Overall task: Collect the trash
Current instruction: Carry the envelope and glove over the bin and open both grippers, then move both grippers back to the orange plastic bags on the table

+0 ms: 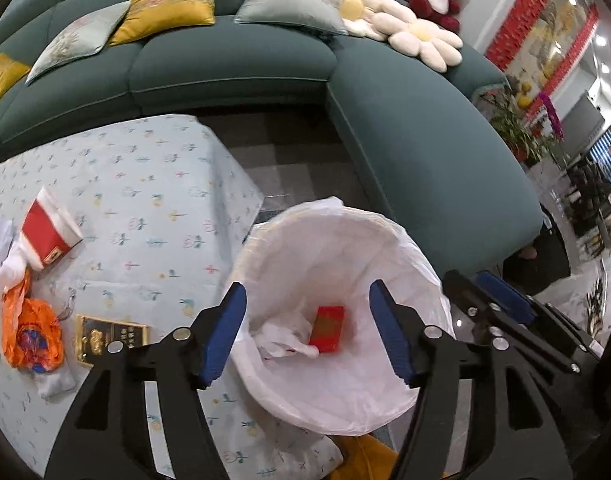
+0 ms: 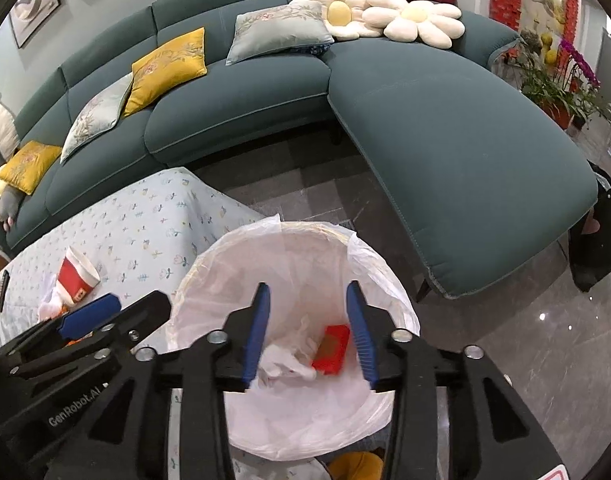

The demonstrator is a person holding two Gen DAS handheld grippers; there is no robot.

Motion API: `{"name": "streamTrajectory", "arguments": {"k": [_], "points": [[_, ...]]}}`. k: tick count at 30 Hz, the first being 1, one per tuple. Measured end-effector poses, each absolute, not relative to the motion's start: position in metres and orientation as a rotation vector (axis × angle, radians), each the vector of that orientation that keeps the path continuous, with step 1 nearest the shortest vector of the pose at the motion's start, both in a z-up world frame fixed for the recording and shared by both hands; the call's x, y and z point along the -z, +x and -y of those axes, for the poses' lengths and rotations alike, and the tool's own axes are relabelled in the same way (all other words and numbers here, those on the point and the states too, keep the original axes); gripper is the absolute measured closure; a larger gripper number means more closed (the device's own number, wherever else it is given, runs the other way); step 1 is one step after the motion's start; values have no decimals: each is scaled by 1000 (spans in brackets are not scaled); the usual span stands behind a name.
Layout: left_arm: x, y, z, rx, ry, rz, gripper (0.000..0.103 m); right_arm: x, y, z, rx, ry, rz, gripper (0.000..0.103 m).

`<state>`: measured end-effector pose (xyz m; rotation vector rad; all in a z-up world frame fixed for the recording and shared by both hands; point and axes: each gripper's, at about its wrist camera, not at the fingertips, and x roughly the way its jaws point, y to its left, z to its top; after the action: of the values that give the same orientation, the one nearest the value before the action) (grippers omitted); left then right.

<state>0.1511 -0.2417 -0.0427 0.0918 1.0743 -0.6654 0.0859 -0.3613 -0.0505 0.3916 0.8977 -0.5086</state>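
Observation:
A bin lined with a white bag (image 1: pixel 337 248) (image 2: pixel 289 248) stands beside the table. Inside lie a red packet (image 1: pixel 327 328) (image 2: pixel 332 348) and crumpled white paper (image 1: pixel 281 338) (image 2: pixel 283 364). My left gripper (image 1: pixel 309 332) is open and empty above the bin mouth. My right gripper (image 2: pixel 309 336) is open and empty above the bin too, just right of the left one. On the table lie a red and white paper cup (image 1: pixel 47 232) (image 2: pixel 77 274), an orange plastic bag (image 1: pixel 31 328), white tissue (image 1: pixel 9 272) and a gold-framed black box (image 1: pixel 109 336).
The table has a light blue flowered cloth (image 1: pixel 145 184) (image 2: pixel 153 220). A teal sectional sofa (image 1: pixel 425 128) (image 2: pixel 445 120) with cushions wraps behind and to the right. Grey tiled floor (image 2: pixel 525 340) lies to the right. Potted plants (image 2: pixel 553 80) stand at far right.

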Motion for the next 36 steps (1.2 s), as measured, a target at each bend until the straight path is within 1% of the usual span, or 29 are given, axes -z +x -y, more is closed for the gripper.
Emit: {"name": "streamTrajectory", "arguments": {"k": [5,8,14,17,24,26,28,36], "points": [[38,158,218,628,59,-1075,42,35,91,343,497,354,-879,60],[32,159,202,607,44,-1069,42,25,94,332,492,332,-867,54],[22,164,163,565,-5,-1059,42,8,99,303,469,290,-857,52],[18,165,142,542,-29,-1054,42,1,101,289,456,275,-852,49],[15,172,90,476,-74,-1047,41,-10,114,242,401,225,-858,47],[16,174,74,449,-81,-1044,37,-11,120,229,384,216,-862,46],[17,175,54,421,-98,-1040,35,-11,125,212,363,211,-868,46],[30,187,-20,308,-137,-1049,35,-2,147,155,289,176,-900,46]]}}
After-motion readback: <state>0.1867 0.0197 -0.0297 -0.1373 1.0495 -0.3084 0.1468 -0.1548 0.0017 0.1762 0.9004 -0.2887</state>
